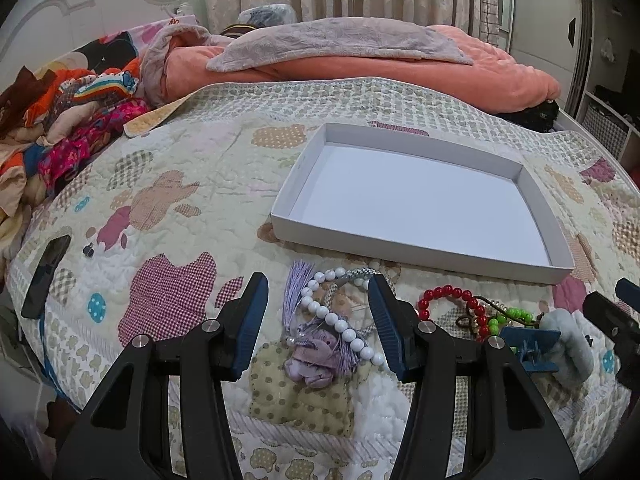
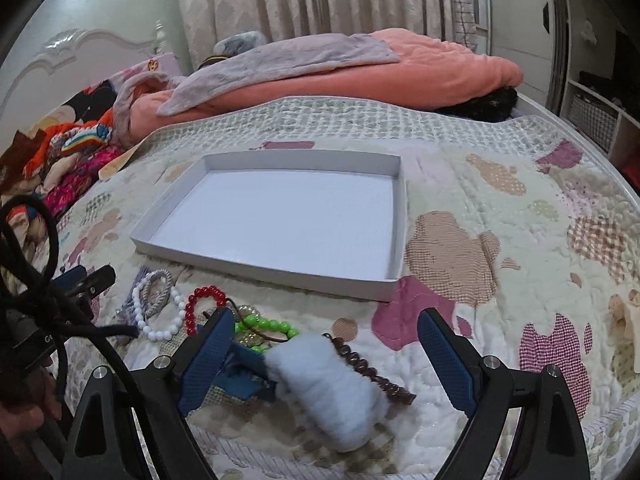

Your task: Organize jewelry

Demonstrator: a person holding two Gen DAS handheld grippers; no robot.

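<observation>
My left gripper (image 1: 318, 320) wide over the white beads (image 1: 336, 326), my right gripper (image 2: 326, 354) wide around the fluffy clip (image 2: 320, 384), jewelry on the quilt (image 1: 180, 184) just before the tray (image 1: 416, 258)

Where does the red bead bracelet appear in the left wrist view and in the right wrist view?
Left wrist view: the red bead bracelet lies on the quilt low and right of centre, just right of the left tool's right finger.
Right wrist view: the bracelet lies low and left, just beyond the right tool's left finger.
Shared landmark: the white tray, whose near wall lies just beyond the bracelet in both.
</observation>
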